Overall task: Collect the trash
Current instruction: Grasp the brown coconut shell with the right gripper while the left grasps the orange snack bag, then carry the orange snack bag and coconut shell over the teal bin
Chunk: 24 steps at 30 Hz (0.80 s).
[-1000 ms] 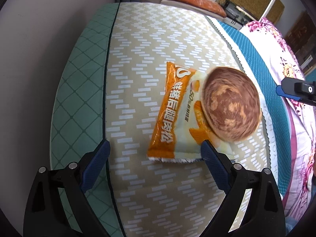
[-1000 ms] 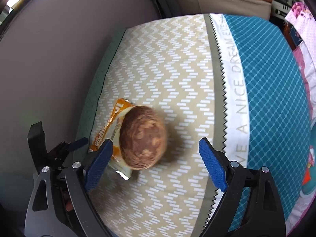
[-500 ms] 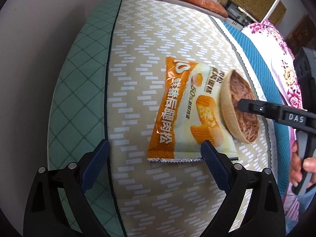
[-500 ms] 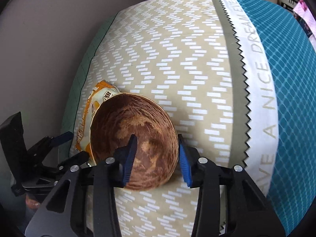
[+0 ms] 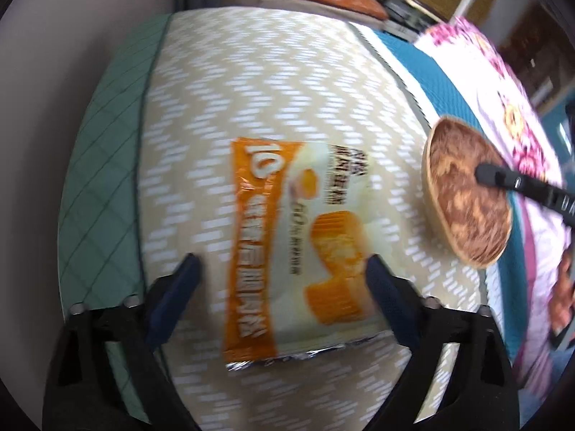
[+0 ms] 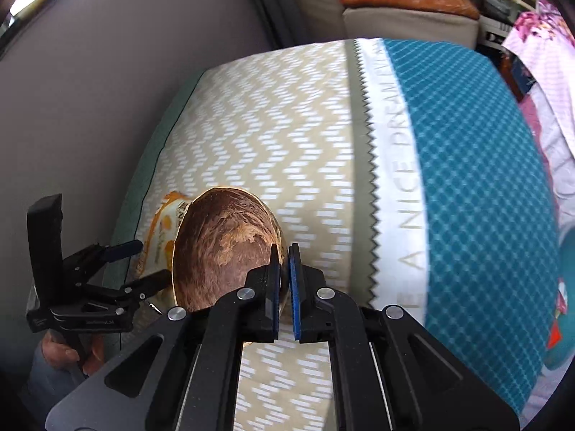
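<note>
OK, right gripper (image 6: 284, 280) is pinched almost shut on the rim of the wooden bowl (image 6: 226, 248), which sits tilted at lower left of centre in the right wrist frame. Left gripper (image 5: 280, 280) is wide open with nothing between the fingers, straddling the snack wrapper (image 5: 298, 251), which lies flat on the zigzag-pattern cover (image 5: 251, 89) in the lower middle of the left wrist frame; the bowl is apart from it, at the right edge

My read: wrapper is the trash and the bowl is the receptacle. The film is thin and flat, so I'd drop the left fingertips to the fabric, close on the crimped bottom edge, and keep the bowl mouth up and near

Text: wrapper shows a large "10" plus Chinese characters too blurred to read; cover's white band reads "A NICE DREAM EV…" at right of centre; right gripper arm shows "DA…"
</note>
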Available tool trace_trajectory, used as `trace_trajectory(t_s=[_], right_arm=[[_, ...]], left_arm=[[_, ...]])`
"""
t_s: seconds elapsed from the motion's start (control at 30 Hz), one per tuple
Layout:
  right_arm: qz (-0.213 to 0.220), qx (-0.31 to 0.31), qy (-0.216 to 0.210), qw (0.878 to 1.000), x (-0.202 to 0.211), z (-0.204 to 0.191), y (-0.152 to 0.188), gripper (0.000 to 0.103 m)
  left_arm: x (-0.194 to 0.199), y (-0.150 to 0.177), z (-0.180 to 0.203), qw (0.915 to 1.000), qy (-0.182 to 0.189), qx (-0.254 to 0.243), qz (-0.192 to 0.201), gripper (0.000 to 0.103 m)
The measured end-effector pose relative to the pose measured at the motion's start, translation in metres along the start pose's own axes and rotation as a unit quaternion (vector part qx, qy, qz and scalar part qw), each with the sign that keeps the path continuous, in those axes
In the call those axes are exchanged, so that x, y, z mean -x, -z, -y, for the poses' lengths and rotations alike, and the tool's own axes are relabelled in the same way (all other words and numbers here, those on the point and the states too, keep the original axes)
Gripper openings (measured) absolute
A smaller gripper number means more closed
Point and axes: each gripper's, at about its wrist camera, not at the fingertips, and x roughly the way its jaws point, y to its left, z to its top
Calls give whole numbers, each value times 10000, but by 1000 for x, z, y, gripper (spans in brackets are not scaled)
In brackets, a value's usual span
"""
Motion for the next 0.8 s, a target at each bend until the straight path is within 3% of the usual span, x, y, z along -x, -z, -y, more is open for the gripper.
trace_trajectory(t_s=[0.07, 0.17, 0.3, 0.6, 0.8], right_arm=[[66, -33, 86, 9999, 8, 7, 4, 5], [89, -110, 105, 9998, 17, 15, 10, 5], [106, -244, 140, 9995, 24, 28, 17, 5], [462, -476, 226, 9975, 50, 66, 33, 5], [762, -705, 288, 9942, 75, 91, 42, 5]], left_arm=[[0, 2, 13, 9997, -181, -157, 34, 62], [2, 3, 26, 9999, -14, -118, 76, 40], [11, 6, 51, 9992, -130, -257, 274, 26], [32, -15, 86, 9978, -164, -163, 624, 16], [43, -28, 126, 9950, -262, -512, 814, 16]])
